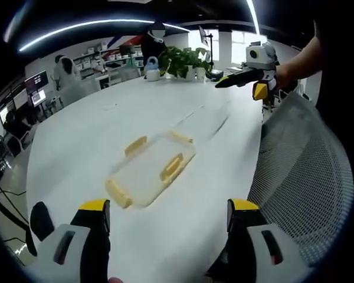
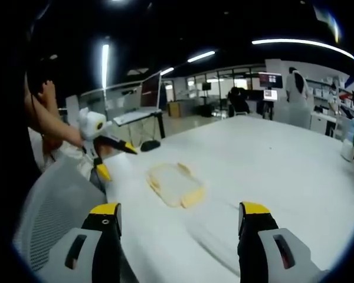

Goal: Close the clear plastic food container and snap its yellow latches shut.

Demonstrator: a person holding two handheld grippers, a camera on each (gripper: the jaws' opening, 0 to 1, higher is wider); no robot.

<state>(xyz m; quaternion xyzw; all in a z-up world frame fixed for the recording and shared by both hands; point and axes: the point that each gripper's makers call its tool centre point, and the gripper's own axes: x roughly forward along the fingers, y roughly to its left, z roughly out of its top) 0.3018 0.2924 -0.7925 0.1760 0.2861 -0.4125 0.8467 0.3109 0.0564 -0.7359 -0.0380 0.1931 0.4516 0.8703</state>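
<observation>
A clear plastic food container with yellow latches lies flat on the white table, a little ahead of my left gripper, which is open and empty. From the other side the container sits ahead and left of my right gripper, also open with nothing between its jaws. The right gripper hangs above the table's far right edge in the left gripper view. The left gripper is held above the table's left edge in the right gripper view.
A grey mesh chair back stands at the table's edge beside me. Potted plants and a kettle sit at the table's far end. Desks, monitors and people fill the room behind.
</observation>
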